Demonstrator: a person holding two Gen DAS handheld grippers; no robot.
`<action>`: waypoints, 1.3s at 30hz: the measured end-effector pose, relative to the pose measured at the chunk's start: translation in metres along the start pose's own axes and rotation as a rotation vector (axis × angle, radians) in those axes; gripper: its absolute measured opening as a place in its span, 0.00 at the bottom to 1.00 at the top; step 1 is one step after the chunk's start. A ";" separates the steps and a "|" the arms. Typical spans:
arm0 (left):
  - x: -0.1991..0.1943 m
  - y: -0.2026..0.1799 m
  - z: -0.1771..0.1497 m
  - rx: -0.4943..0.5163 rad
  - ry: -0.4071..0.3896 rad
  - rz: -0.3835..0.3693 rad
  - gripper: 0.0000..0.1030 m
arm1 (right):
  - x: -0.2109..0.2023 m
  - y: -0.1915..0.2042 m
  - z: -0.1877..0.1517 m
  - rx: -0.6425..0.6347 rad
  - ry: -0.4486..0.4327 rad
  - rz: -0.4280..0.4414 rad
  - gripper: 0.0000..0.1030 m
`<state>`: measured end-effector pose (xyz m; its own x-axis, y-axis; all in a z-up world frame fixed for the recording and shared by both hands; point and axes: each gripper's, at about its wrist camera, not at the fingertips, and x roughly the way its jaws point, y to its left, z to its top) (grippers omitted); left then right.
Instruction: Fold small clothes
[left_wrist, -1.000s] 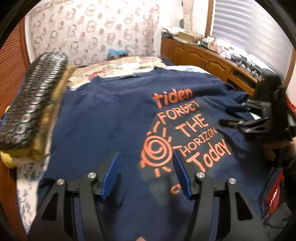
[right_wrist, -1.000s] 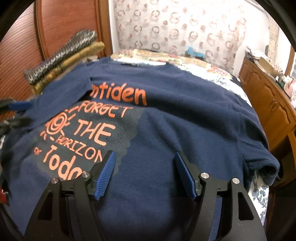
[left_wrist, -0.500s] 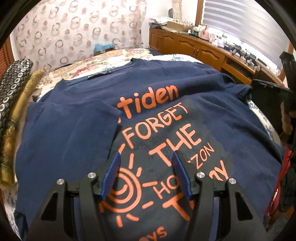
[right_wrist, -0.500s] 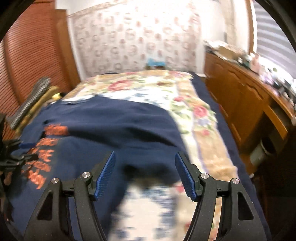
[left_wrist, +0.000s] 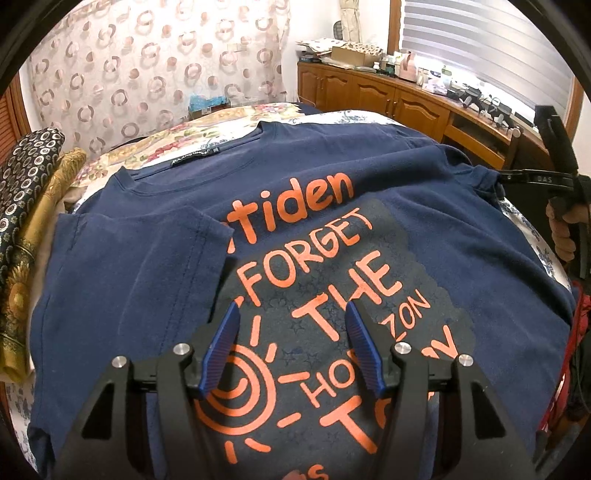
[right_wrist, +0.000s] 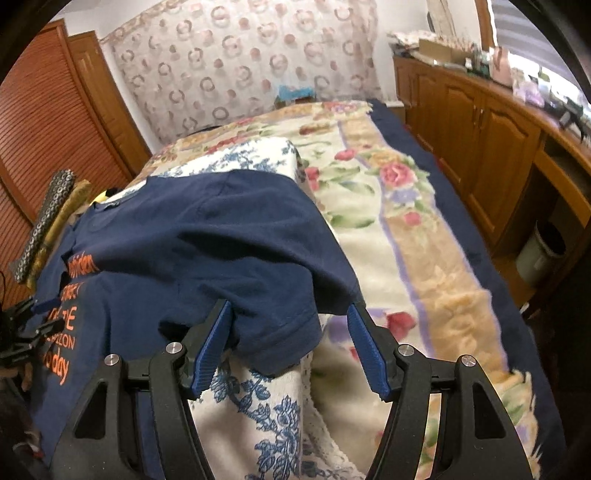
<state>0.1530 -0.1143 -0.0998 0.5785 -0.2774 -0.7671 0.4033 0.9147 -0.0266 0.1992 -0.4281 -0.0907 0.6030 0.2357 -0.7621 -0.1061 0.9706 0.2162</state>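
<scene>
A navy T-shirt (left_wrist: 369, 192) with an orange print lies face up on the bed, collar at the far end. Its left sleeve (left_wrist: 140, 251) is folded in over the front. My left gripper (left_wrist: 291, 321) hangs open above the print with nothing between its blue pads. In the right wrist view the shirt's other sleeve (right_wrist: 273, 325) droops over the edge of a blue-flowered white cover (right_wrist: 258, 406). My right gripper (right_wrist: 290, 314) is open around that sleeve, pads apart from the cloth. The right gripper (left_wrist: 554, 177), held by a hand, also shows at the right edge of the left wrist view.
Rolled patterned cloths (left_wrist: 26, 206) lie along the shirt's left side. A rose-patterned blanket (right_wrist: 406, 221) covers the bed to the right of the shirt. Wooden cabinets (right_wrist: 480, 122) with clutter on top line the right wall, with a bin (right_wrist: 539, 251) below. A louvred wooden door (right_wrist: 44, 129) stands at left.
The right gripper has swung right, from above the shirt's front to its right sleeve at the edge. The left gripper shifted from the shirt's left part to over the print, then held still.
</scene>
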 end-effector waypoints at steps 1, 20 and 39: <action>0.000 0.000 0.000 0.000 0.000 0.000 0.58 | 0.003 -0.002 0.000 0.007 0.008 0.005 0.63; 0.000 0.001 0.001 0.002 0.001 0.004 0.59 | -0.010 0.030 0.011 -0.140 -0.050 -0.066 0.07; -0.069 0.027 -0.016 -0.080 -0.162 -0.006 0.59 | -0.015 0.178 0.013 -0.454 -0.116 0.094 0.35</action>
<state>0.1125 -0.0663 -0.0580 0.6851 -0.3211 -0.6539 0.3531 0.9315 -0.0874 0.1811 -0.2596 -0.0329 0.6556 0.3416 -0.6735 -0.4838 0.8748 -0.0272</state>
